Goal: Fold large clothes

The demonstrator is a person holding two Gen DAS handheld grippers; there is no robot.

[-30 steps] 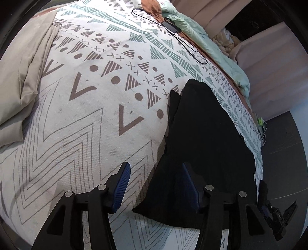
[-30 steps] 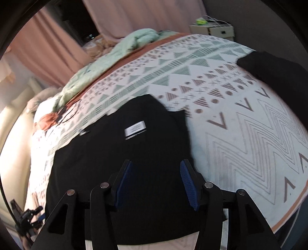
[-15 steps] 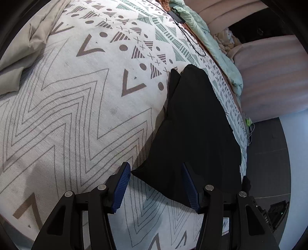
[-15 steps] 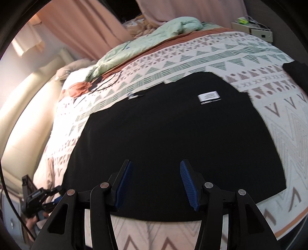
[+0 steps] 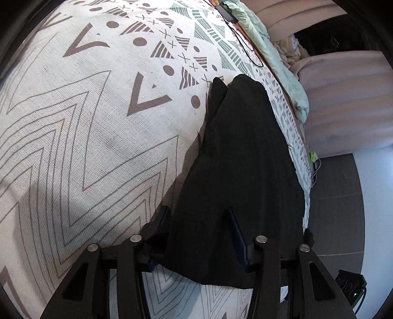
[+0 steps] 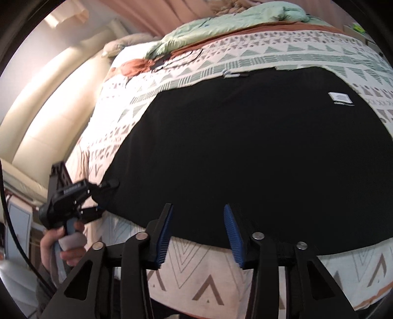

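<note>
A large black garment lies spread flat on the patterned bedspread. My left gripper is down at its near corner. The jaws are closing with the corner cloth between them; the cloth drapes over the left finger, and the pads stand apart. In the right wrist view the black garment fills the middle, with a white label at its right. My right gripper hovers over the garment's near edge with its jaws closing and not pressing the cloth. The left gripper shows at the garment's left corner.
A mint duvet and a brown sheet lie bunched at the far end of the bed. A black cable and charger rest on the bedspread. A hand holds the left gripper. Dark floor lies beside the bed.
The left gripper sank onto the garment's corner and its jaws narrowed around the cloth. The right gripper swept left along the garment's near edge, its jaws narrowed, and the left gripper came into its view.
</note>
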